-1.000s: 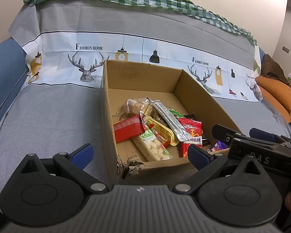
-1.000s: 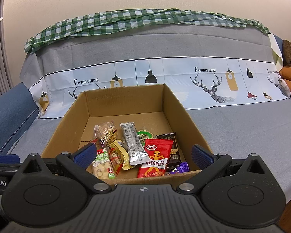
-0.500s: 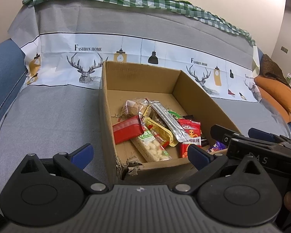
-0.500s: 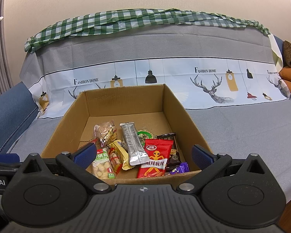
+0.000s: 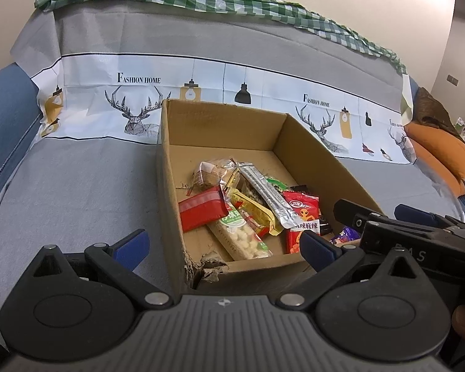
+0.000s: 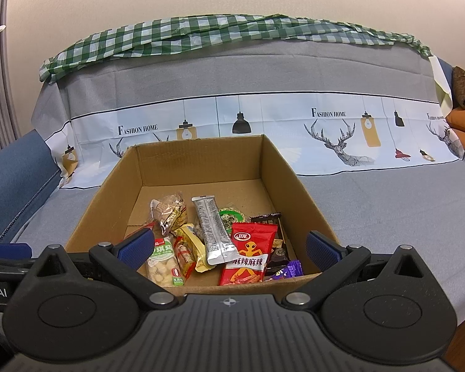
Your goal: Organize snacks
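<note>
An open cardboard box (image 5: 220,124) (image 6: 201,155) sits on a grey cloth-covered sofa seat. Inside lie several snack packets: a red packet (image 5: 201,212), a silver stick pack (image 6: 212,232), a red spicy-snack bag (image 6: 251,252), a clear pack of white puffs (image 5: 241,238) and a purple sweet (image 6: 290,269). My left gripper (image 5: 223,245) is open and empty, just before the box's torn near corner. My right gripper (image 6: 229,248) is open and empty at the box's near wall; it also shows in the left wrist view (image 5: 387,220).
The sofa back carries a printed deer cloth (image 6: 341,133) and a green checked cloth (image 6: 201,34). Orange cushions (image 5: 437,155) lie at the right. A blue sofa arm (image 5: 3,99) is at the left. Grey seat (image 5: 77,186) spreads on both sides of the box.
The left wrist view has shifted slightly, with the box a little lower left in frame. The right gripper has not moved. Both jaws stay open.
</note>
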`<state>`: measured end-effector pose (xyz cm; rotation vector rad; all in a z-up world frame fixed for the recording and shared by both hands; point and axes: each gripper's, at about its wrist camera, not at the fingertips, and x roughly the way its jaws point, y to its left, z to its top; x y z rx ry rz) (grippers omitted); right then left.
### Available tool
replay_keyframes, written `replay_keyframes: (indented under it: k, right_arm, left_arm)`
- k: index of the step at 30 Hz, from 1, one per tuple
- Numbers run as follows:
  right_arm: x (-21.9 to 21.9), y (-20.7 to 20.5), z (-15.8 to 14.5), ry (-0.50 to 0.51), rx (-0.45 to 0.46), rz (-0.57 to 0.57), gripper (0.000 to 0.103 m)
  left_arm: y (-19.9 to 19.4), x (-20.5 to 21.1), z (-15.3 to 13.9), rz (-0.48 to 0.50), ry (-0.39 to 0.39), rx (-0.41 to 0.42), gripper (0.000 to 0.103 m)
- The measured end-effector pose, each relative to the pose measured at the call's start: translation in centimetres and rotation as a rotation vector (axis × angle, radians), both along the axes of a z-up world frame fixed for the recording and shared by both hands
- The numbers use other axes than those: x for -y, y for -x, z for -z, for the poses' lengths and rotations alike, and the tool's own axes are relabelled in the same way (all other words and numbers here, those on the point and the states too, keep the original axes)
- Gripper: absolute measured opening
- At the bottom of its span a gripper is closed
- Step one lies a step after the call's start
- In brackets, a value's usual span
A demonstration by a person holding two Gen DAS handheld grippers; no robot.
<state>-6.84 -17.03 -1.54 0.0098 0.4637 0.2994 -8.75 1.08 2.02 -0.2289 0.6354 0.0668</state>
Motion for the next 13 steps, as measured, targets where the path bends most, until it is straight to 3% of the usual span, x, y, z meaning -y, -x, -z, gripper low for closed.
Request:
replay_keyframes:
  k: [13]
  right_arm:
    - [0.83, -0.34, -0.36, -0.021, 0.038, 0.002, 0.102]
  left_arm:
    - [-0.08, 0.17, -0.35, 0.047, -0.001, 0.039, 0.103]
